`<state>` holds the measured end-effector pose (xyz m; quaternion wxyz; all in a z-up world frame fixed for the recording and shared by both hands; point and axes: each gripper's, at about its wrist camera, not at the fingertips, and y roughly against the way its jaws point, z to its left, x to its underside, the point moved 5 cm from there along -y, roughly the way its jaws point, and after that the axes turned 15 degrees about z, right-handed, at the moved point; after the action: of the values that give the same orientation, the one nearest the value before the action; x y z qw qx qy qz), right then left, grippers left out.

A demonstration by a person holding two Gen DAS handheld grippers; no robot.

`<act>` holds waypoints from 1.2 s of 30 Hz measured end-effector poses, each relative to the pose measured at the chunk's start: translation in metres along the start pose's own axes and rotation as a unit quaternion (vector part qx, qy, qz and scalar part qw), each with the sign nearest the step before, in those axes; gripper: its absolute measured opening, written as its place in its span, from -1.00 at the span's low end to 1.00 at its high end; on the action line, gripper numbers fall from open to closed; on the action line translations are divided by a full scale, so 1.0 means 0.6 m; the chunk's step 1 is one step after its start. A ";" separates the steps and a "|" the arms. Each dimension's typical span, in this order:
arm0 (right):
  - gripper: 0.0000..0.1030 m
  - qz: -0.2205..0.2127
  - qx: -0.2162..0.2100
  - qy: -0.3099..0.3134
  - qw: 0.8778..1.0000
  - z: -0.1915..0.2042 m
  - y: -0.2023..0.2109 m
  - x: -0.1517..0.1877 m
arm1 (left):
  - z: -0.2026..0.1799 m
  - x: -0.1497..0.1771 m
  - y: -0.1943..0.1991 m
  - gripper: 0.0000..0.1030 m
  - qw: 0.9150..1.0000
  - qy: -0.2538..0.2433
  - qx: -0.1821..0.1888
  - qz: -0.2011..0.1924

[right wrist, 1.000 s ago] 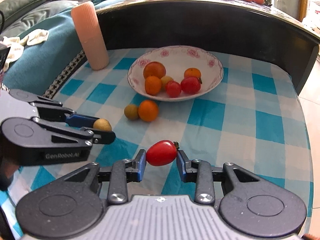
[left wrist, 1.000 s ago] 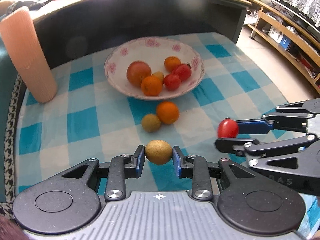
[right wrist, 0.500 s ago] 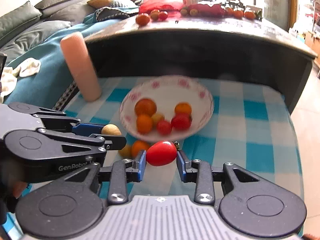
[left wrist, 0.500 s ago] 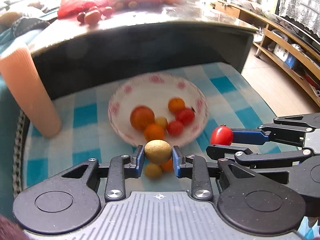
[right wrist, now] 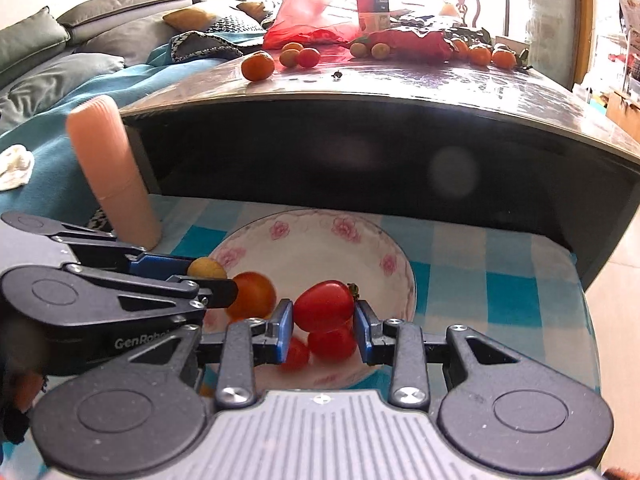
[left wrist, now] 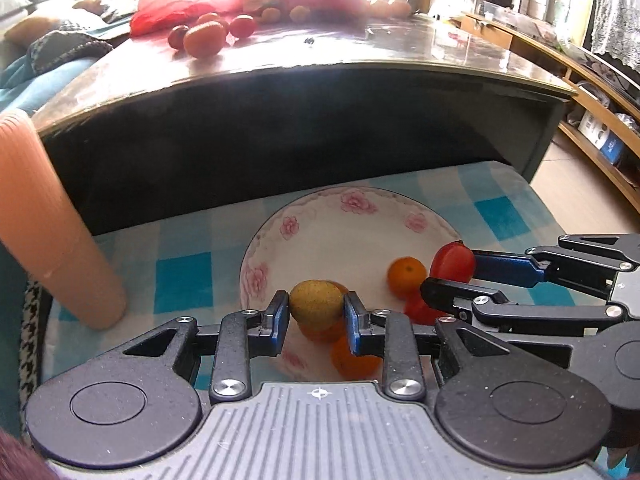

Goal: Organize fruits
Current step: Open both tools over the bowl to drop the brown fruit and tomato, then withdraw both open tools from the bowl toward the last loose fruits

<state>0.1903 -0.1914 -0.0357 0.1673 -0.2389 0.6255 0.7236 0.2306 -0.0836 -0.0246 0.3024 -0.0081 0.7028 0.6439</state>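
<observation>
- Left wrist view: my left gripper (left wrist: 316, 316) is clenched on a brownish-green kiwi (left wrist: 315, 305), both blue pads pressing its sides.
- It hangs tilted downward over the near left part of the flowered bowl (left wrist: 320, 220), with oranges (left wrist: 406, 280) below and to the right of it.
- Right wrist view: my right gripper (right wrist: 323, 326) is grasping a red tomato (right wrist: 324, 306) between its pads, stem to the right.
- It points down over the bowl's near side, above more tomatoes (right wrist: 332, 344); an orange (right wrist: 252, 294) lies to the left.
- Both grippers sit side by side, the left one's tip just left of the tomato.
- Farther out: checked cloth (right wrist: 500, 272), a pink cylinder (right wrist: 108, 172) far left, and a dark table (left wrist: 304, 128) beyond.
</observation>
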 end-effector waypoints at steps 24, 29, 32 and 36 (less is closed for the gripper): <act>0.11 -0.028 -0.016 -0.012 0.999 -0.039 -0.050 -0.021 | 0.007 -0.025 -0.029 -0.20 1.000 0.012 0.006 -0.020; 0.13 -0.038 -0.019 -0.008 0.999 -0.035 -0.039 -0.022 | 0.012 -0.021 -0.017 -0.12 1.000 0.017 0.004 -0.026; 0.15 -0.043 -0.021 -0.008 0.999 -0.034 -0.031 -0.019 | 0.015 -0.016 -0.008 -0.07 0.999 0.018 0.003 -0.027; 0.15 -0.047 -0.021 -0.010 0.999 -0.026 -0.016 -0.015 | 0.016 -0.009 0.009 -0.07 0.999 0.019 0.003 -0.030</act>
<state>0.2050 -0.2049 -0.0401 0.2019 -0.2641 0.5966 0.7304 0.2369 -0.0758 -0.0176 0.3081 -0.0405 0.7095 0.6325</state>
